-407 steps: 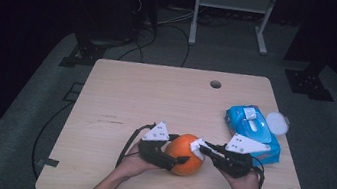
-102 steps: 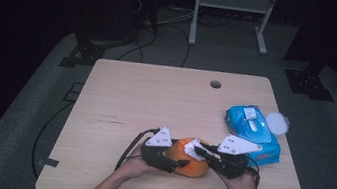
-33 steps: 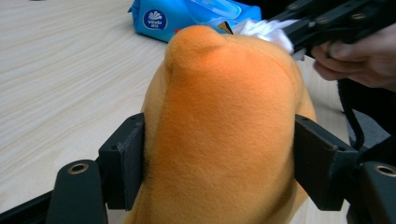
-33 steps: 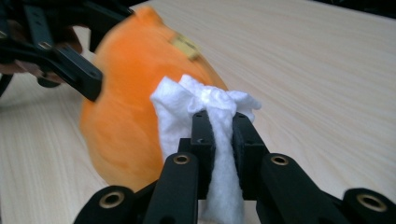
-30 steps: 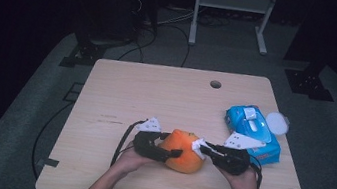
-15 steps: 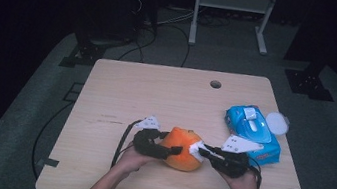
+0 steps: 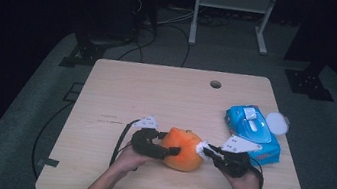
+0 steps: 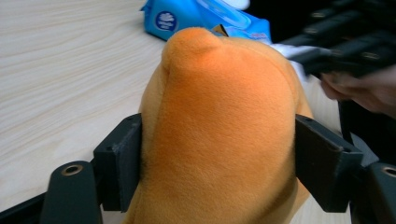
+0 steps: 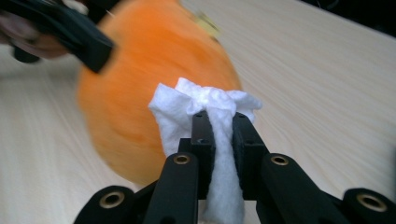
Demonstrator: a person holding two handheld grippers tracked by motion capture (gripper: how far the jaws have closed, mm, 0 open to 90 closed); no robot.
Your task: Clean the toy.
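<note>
In the left gripper view, the orange plush toy (image 8: 224, 130) is running off the bottom edge and covering most of the blue wipes pack (image 8: 196, 16) at twelve o'clock. In the right gripper view the toy is smearing into blur, and the white wipe (image 9: 205, 116) is hiding the toy's surface behind it. The print on the pack is staying too small to read from the high view.

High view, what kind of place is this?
Probably a lab or recording studio: a lone light wooden table with a cable hole on grey carpet, dark surroundings, floor cables, and a white metal stand behind.
</note>
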